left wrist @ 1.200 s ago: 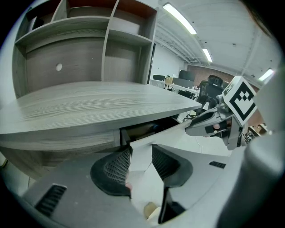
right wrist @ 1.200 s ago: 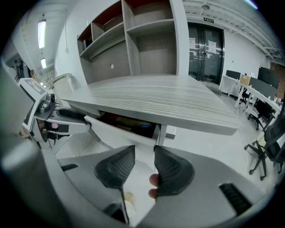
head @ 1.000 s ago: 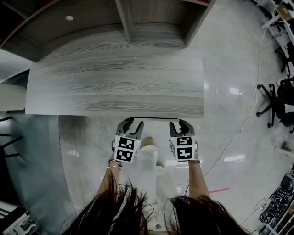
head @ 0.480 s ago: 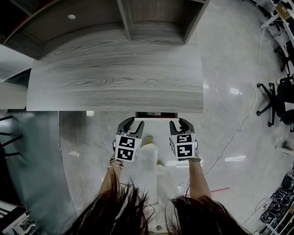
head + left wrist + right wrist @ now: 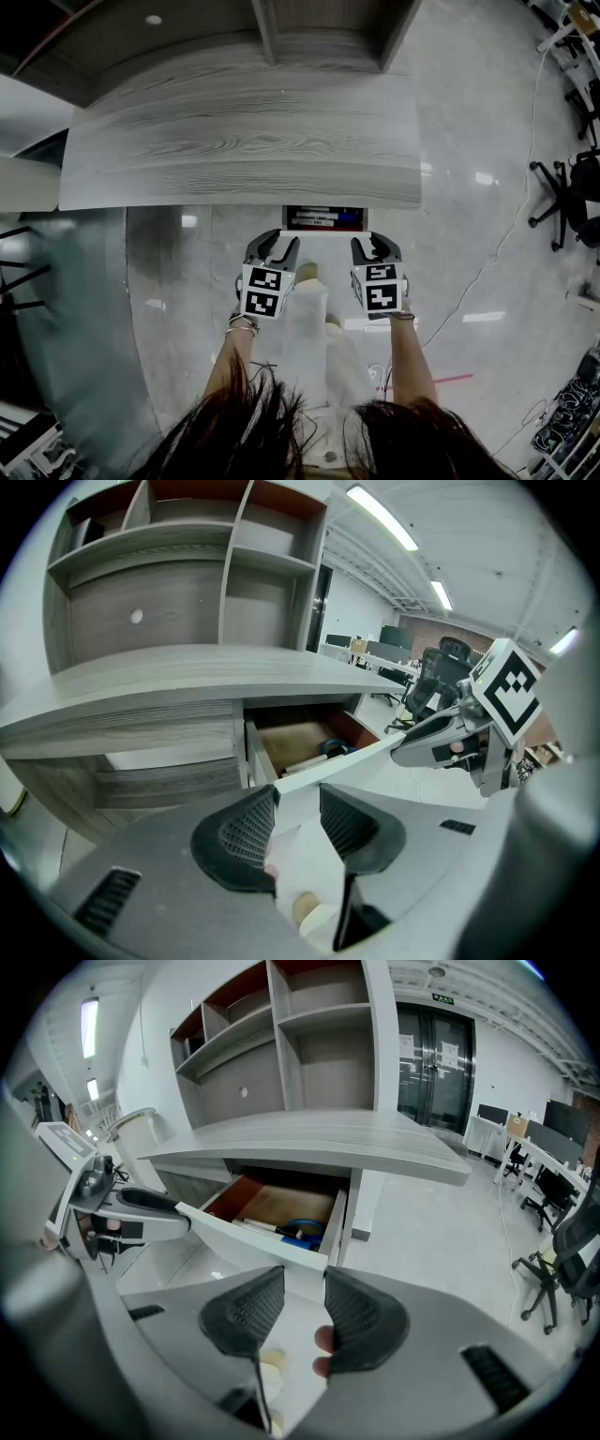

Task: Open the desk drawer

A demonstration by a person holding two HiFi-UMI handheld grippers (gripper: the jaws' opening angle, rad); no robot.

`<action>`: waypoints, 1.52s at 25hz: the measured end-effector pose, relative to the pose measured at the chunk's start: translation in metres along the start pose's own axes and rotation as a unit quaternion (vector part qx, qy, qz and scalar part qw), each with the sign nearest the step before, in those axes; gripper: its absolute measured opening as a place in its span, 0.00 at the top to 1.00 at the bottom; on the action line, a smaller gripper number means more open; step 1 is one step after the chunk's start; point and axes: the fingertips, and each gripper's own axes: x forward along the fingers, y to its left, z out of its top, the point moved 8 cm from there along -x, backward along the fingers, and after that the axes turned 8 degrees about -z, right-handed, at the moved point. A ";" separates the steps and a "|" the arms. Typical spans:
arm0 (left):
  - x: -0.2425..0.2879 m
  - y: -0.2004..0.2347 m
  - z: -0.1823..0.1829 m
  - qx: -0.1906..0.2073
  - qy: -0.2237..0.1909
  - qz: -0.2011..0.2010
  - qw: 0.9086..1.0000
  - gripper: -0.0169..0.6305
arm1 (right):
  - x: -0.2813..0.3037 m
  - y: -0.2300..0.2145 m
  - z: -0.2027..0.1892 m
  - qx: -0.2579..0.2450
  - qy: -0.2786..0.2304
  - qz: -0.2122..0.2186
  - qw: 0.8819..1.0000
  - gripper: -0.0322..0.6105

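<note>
Desk (image 5: 244,150) occupies 12 o'clock; drawer (image 5: 323,232) projects partly open from its near edge, centre frame; left gripper (image 5: 273,247) and right gripper (image 5: 374,245) meet its front panel; office chair (image 5: 562,197) stands at 3 o'clock.

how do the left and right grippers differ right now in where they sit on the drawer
The left gripper clamps the left end of the white drawer front; the right gripper clamps its right end. In the head view the left cube sits tilted, the right cube squarer. Shared: both are shut on that front, with the drawer partly open.
</note>
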 end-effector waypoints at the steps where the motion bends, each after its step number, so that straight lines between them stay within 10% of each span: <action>1: 0.000 -0.001 -0.002 0.000 0.001 0.000 1.000 0.76 | -0.001 0.001 -0.002 0.000 0.002 0.000 1.000 0.74; 38: 0.003 -0.017 -0.043 -0.008 0.049 -0.005 0.999 0.76 | 0.004 0.012 -0.043 -0.007 0.059 0.013 0.998 0.74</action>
